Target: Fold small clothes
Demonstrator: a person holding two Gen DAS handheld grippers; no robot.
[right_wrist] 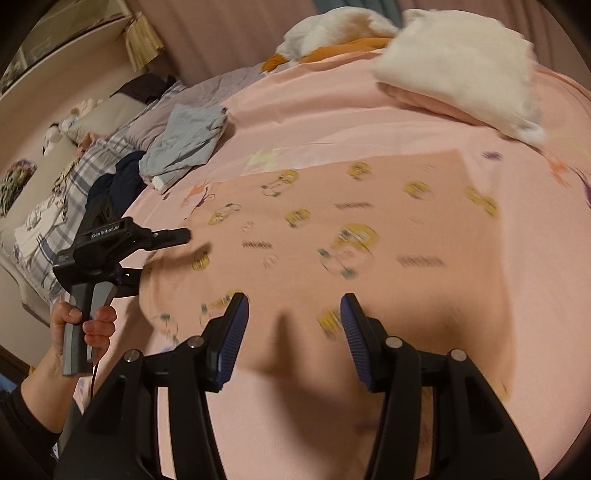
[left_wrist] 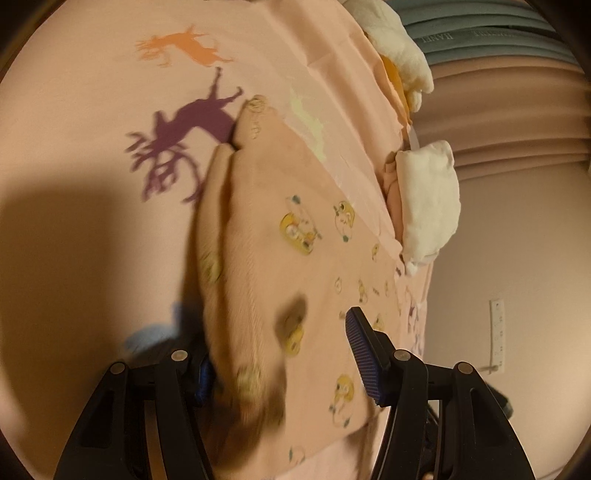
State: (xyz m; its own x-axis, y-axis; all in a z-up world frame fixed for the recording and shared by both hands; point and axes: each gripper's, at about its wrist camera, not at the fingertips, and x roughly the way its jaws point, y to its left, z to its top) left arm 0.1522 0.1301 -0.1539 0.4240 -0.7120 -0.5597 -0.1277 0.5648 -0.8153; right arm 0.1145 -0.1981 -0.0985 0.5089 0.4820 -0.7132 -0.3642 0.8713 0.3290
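A small pink garment [left_wrist: 295, 221] printed with yellow cartoon figures lies spread on the pink deer-print bed sheet [left_wrist: 74, 110]. In the left wrist view one side of it is doubled over and drapes across the near finger of my left gripper [left_wrist: 280, 343]. The other blue pad [left_wrist: 364, 354] stands clear above the cloth. From the right wrist view, the left gripper [right_wrist: 162, 254] straddles the garment's [right_wrist: 369, 221] left edge with its jaws apart, held by a hand [right_wrist: 85, 321]. My right gripper [right_wrist: 293, 301] hovers open over the garment's near part with nothing between its fingers.
A folded white fluffy piece on pink cloth [right_wrist: 458, 74] lies at the far right of the sheet [right_wrist: 314, 110], with a white and orange plush toy [right_wrist: 332, 33] behind it. Folded grey clothing [right_wrist: 188, 136], dark clothing [right_wrist: 122, 181] and a plaid duvet [right_wrist: 55, 206] lie to the left.
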